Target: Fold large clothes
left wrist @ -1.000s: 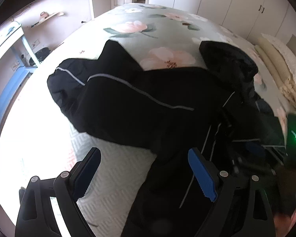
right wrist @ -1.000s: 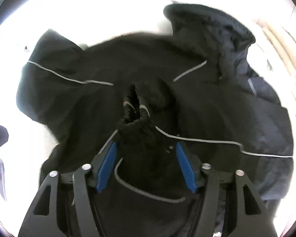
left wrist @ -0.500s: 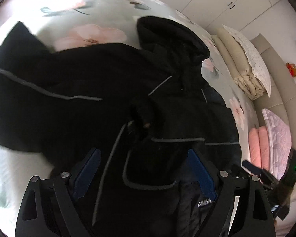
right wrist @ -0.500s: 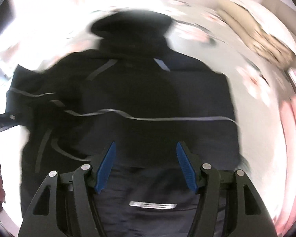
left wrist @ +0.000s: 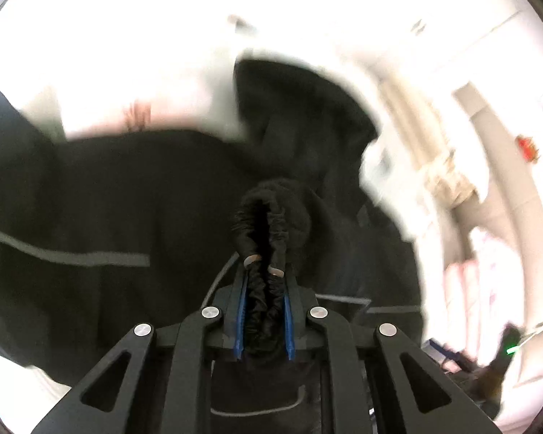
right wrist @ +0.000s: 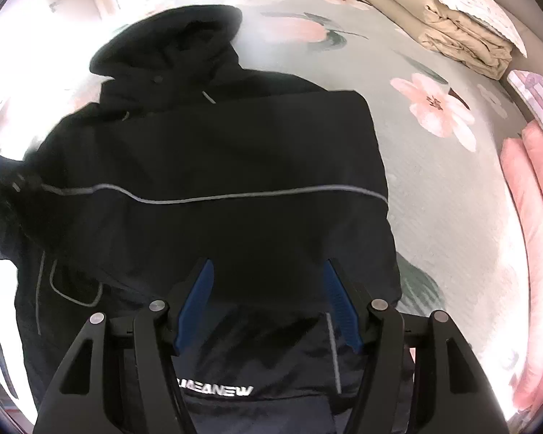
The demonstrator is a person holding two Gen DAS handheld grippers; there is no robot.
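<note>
a black jacket (right wrist: pixel 213 166) lies spread on the floral bedspread (right wrist: pixel 449 188), filling the middle of the right wrist frame, its hood (right wrist: pixel 166 43) at the upper left and a grey piping line running across the middle. the right gripper (right wrist: pixel 268 303) hangs over the hem at the bottom of the frame, jaws about half apart with only fabric beneath them, nothing pinched. in the left wrist frame, which is blurred, the left gripper (left wrist: pixel 263 311) is closing its jaws on the gathered elastic cuff (left wrist: pixel 268 224) at centre, the blue pads pressing the bunched cloth. folded beige bedding (right wrist: pixel 452 25) sits at the upper right, pink bedding (right wrist: pixel 535 224) along the right edge.
</note>
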